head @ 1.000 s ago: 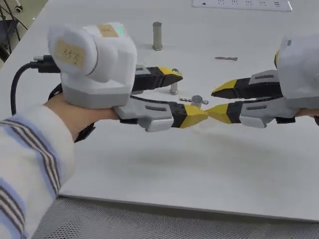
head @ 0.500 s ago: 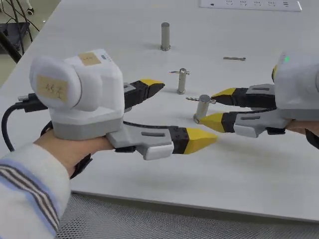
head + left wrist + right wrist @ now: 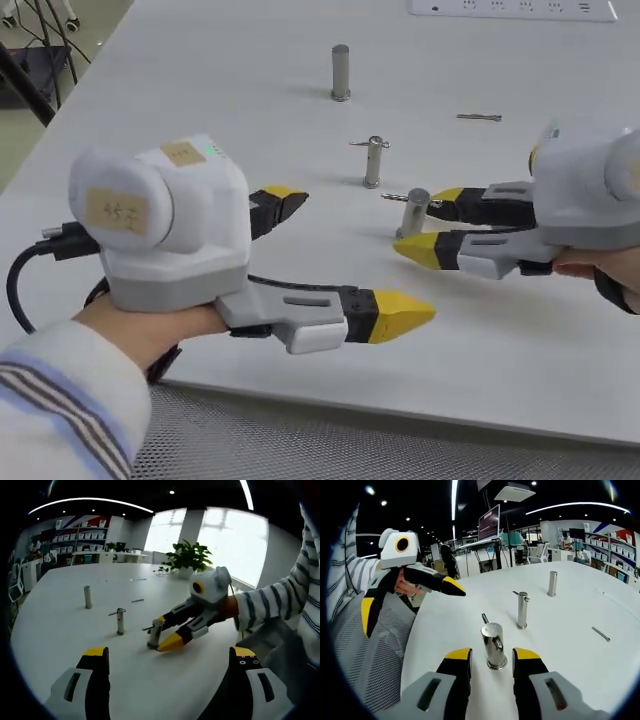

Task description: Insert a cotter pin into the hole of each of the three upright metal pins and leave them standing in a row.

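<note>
Three upright metal pins stand on the white table. The far pin (image 3: 341,72) is bare. A cotter pin runs through the middle pin (image 3: 373,160), and another through the near pin (image 3: 413,212). One loose cotter pin (image 3: 479,117) lies at the back right. My right gripper (image 3: 425,222) is open, its yellow tips on either side of the near pin (image 3: 493,645) with small gaps. My left gripper (image 3: 350,255) is wide open with nothing in it, off to the left of the pins. From its own view (image 3: 169,655) the near pin (image 3: 155,633) stands well ahead.
A white power strip (image 3: 510,8) lies along the table's far edge. The table's front edge (image 3: 400,410) runs just under the left gripper. A black cable (image 3: 25,270) trails off the left gripper's rear. Bare tabletop surrounds the pins.
My left gripper has drawn back to the left, away from the near pin, still open. The right gripper stays at the near pin. The head camera has shifted.
</note>
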The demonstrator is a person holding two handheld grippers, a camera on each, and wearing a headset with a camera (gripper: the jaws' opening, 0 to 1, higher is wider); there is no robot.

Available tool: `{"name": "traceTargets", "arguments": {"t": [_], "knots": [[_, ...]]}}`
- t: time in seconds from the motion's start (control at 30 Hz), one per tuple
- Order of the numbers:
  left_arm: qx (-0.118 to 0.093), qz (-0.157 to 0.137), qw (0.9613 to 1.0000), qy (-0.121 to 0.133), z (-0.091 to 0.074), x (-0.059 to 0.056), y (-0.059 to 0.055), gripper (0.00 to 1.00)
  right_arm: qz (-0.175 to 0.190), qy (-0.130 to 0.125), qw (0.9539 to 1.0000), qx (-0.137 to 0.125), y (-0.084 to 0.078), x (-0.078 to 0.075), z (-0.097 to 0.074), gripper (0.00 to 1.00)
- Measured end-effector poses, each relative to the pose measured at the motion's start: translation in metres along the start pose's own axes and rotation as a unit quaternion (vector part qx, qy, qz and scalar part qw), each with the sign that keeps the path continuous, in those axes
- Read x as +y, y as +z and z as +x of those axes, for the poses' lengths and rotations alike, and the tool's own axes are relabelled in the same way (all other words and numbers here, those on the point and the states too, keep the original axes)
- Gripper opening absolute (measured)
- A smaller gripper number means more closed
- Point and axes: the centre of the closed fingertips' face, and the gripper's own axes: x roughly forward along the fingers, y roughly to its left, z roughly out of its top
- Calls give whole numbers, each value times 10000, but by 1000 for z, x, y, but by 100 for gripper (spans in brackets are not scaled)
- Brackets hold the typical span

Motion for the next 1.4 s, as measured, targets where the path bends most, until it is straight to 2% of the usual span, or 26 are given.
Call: {"name": "traceTargets", "arguments": {"t": [0.17,0.4,0.53,0.73,0.93,1.03,1.23,1.4], "knots": [[17,-35,10000,-5,-1,0,0,99,-15,2,10000,-40,1,0,2,23],[82,-62,9999,0,-2,0,-4,99,-15,-39,10000,-54,-1,-4,2,10],[123,-103,9999,-10,-2,-1,-6,99,-15,0,10000,-90,-1,-4,2,10],[146,-104,9998,26,-4,1,-8,99,-382,51,9992,-51,-1,-2,2,9],[167,-112,9997,100,-6,5,-9,98,-577,-3,9983,7,-1,-2,3,8],[181,-93,9996,213,-7,10,-11,98,-557,-83,9984,-6,0,-4,4,8],[161,-137,9995,235,-10,12,-9,98,-621,-144,9980,-14,2,-11,4,8],[196,-161,9994,254,-12,13,-11,98,-538,-146,9983,-152,7,-19,-3,7]]}}
